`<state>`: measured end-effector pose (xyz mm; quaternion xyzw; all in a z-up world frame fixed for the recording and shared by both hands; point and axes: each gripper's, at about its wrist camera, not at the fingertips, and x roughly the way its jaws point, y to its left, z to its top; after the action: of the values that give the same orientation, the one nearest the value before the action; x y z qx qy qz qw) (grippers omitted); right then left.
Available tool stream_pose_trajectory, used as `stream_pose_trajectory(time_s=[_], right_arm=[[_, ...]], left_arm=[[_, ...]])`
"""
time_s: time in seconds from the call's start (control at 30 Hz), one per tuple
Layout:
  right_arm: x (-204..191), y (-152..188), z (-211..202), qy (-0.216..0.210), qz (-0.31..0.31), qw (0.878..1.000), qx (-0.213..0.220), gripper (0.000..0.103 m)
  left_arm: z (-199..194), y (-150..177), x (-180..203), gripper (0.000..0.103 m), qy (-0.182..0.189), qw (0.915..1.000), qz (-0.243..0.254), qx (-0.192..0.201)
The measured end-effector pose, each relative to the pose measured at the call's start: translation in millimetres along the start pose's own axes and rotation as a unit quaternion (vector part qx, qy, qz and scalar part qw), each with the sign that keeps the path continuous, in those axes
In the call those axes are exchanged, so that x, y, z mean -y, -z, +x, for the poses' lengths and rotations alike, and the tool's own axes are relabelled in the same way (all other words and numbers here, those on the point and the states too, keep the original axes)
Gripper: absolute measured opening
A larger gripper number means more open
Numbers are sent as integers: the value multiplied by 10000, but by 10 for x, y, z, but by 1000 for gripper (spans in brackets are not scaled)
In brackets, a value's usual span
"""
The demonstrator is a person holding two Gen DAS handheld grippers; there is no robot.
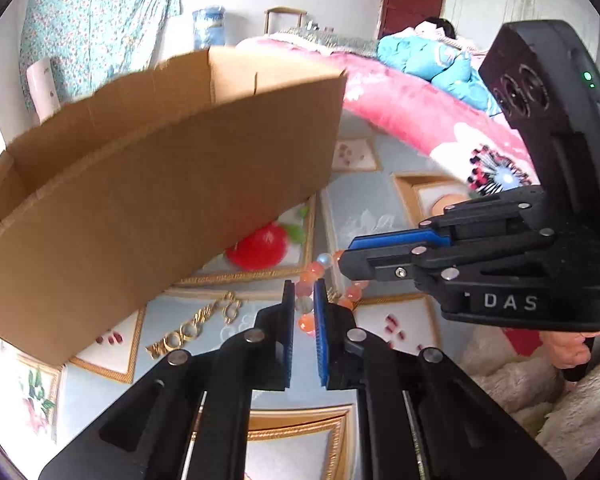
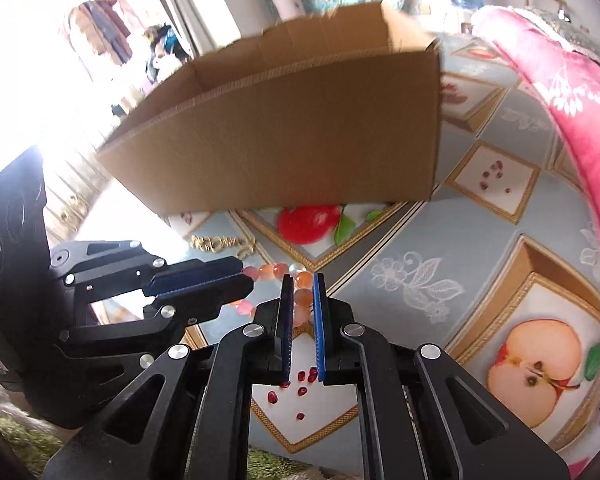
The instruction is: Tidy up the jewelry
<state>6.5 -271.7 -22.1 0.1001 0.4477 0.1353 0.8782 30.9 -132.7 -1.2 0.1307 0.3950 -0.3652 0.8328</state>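
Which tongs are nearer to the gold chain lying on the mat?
Left. The left tongs hold the bead bracelet just beside the gold chain; the right tongs grip it farther away.

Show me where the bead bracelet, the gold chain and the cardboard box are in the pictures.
bead bracelet (image 1: 315, 267), left wrist view, on an orange bead above the fingers.
gold chain (image 1: 196, 322), left wrist view, on the middle links.
cardboard box (image 2: 300, 128), right wrist view, on its near outer wall.
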Motion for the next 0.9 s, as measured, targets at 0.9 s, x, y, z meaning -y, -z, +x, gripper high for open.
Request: stream_pose_trajectory(time_s=[0.9], right_arm=[[196,152,-181,-309,229,9979,516,28]], left_arm=[[96,60,82,24,-663,9970,20,-395]])
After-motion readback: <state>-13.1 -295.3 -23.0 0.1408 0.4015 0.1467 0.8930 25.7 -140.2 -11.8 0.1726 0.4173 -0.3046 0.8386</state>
